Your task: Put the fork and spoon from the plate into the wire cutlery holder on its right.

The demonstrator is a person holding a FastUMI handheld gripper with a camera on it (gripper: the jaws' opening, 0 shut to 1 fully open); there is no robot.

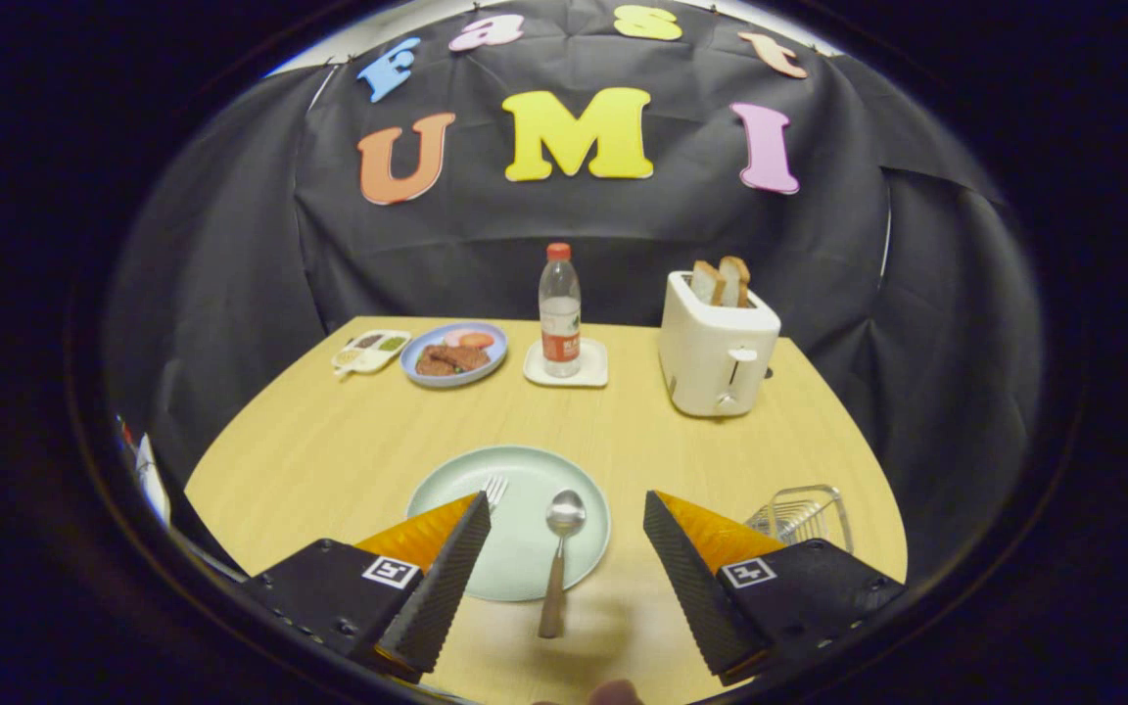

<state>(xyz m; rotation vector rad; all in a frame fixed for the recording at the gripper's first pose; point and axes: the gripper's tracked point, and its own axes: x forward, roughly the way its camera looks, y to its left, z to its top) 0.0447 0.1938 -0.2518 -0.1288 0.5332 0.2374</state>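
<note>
My claw [567, 529] hangs wide open and holds nothing, above the green plate [525, 568] on the worktop [329, 450]. One spoon [558, 558] lies between my fingers; one fork [494, 488] peeks past my left finger. The wire holder [804, 511] beside the plate looks empty, though half hidden. Two toast slices [721, 281] stand in the toaster [716, 352].

1. A toaster [718, 352] with two bread slices [721, 281] stands near the table's [329, 450] far right edge.
2. A bottle [560, 309] stands on a coaster [569, 373] at the far edge's middle.
3. A food plate [453, 353] and a sauce tray [369, 351] sit near the far left corner.
</note>
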